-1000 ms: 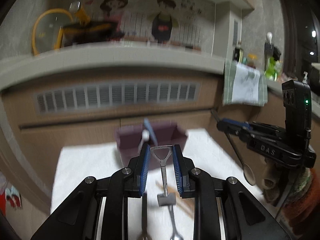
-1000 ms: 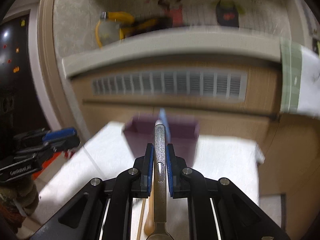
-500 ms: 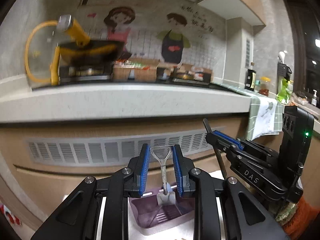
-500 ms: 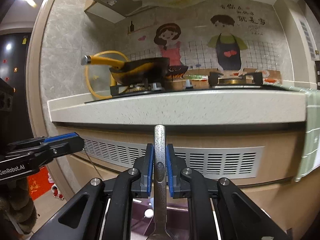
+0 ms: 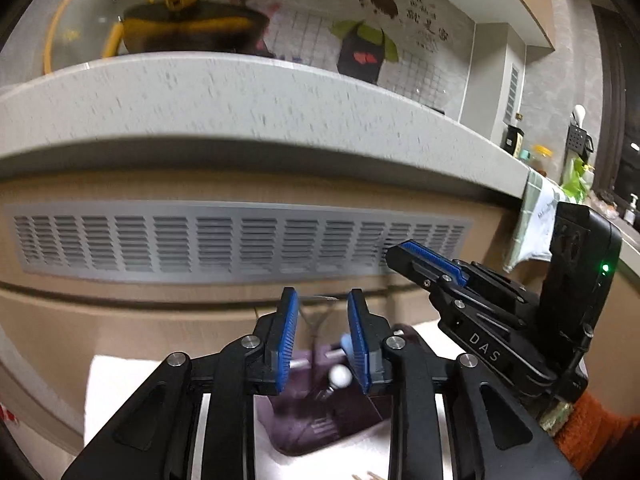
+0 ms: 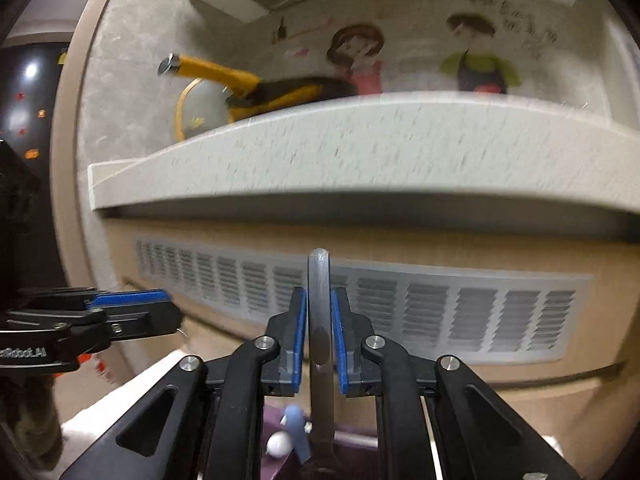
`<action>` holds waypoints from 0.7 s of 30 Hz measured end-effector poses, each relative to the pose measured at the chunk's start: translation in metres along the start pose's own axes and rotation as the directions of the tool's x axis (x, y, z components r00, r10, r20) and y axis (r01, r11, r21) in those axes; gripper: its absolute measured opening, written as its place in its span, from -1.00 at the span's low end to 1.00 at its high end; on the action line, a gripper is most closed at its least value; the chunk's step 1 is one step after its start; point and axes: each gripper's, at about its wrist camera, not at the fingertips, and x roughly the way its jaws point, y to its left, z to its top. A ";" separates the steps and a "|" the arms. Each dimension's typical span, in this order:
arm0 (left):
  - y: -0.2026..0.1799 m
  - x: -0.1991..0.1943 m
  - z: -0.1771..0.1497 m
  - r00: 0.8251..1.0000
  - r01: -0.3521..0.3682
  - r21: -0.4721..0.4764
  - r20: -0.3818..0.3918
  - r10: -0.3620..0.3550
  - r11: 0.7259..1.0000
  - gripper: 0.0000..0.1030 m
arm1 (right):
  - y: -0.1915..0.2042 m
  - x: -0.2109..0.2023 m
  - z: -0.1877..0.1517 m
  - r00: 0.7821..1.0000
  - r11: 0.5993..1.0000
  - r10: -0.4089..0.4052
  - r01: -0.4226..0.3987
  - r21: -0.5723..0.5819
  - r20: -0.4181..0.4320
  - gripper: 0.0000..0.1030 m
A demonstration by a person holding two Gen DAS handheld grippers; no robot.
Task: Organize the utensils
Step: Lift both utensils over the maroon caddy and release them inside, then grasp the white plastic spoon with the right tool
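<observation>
Left tongs (image 5: 322,336): I was opening them; blurred utensil (image 5: 316,320) loose between, above the purple bin (image 5: 320,428).
Right tongs (image 6: 319,340): I was opening them; spoon handle (image 6: 319,320) between, over the bin.

Right gripper (image 6: 319,336) seen from behind its blue pads (image 6: 299,336); jaws opening, with a steel utensil handle (image 6: 319,300) standing upright between them, narrow gaps visible on both sides. Below, a purple bin (image 6: 352,444) is partly seen, holding a white ball-ended piece (image 6: 279,444) and a blue-handled item (image 6: 298,432). Left gripper (image 6: 132,314) enters from the left edge. Behind: speckled countertop (image 6: 360,152), vent grille (image 6: 440,312), yellow-handled pan (image 6: 256,88). Image blurred.
</observation>
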 end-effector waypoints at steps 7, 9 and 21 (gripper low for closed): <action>-0.011 -0.029 -0.010 1.000 -0.022 -0.021 0.018 0.023 1.000 -0.20 | -0.010 -0.044 -0.008 0.999 0.999 -0.030 0.031 0.017 -0.032 -0.69; -0.012 -0.038 -0.021 0.999 -0.038 -0.028 0.004 0.039 0.999 -0.16 | -0.010 -0.061 -0.012 0.998 0.999 -0.042 0.043 0.010 -0.044 -0.69; -0.017 -0.068 -0.152 0.975 -0.112 -0.076 -0.203 0.094 0.991 -0.09 | 0.001 -0.153 -0.102 0.929 0.993 -0.116 0.115 -0.023 -0.352 -0.69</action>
